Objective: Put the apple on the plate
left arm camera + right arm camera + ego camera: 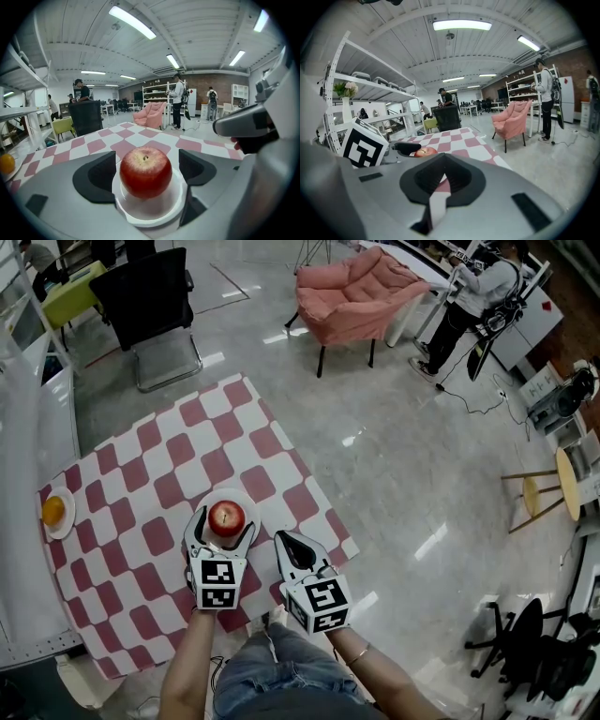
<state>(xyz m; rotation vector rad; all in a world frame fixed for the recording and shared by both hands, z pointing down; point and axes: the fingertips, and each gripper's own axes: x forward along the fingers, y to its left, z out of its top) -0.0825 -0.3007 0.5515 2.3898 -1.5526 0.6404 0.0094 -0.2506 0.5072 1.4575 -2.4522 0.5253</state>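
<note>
The apple is seated on the plate by the tabletop's near edge. The left claw is held released around it; the right claw is clenched, empty. A crooked withdrawal and the apple could be knocked off.

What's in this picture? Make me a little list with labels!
apple: red, sitting on the white plate
left tool: open, jaws either side of the apple, not squeezing it
right tool: shut, empty, beside the white plate
orange: on a saucer at the far left
tablecloth: pink and white checks
</note>
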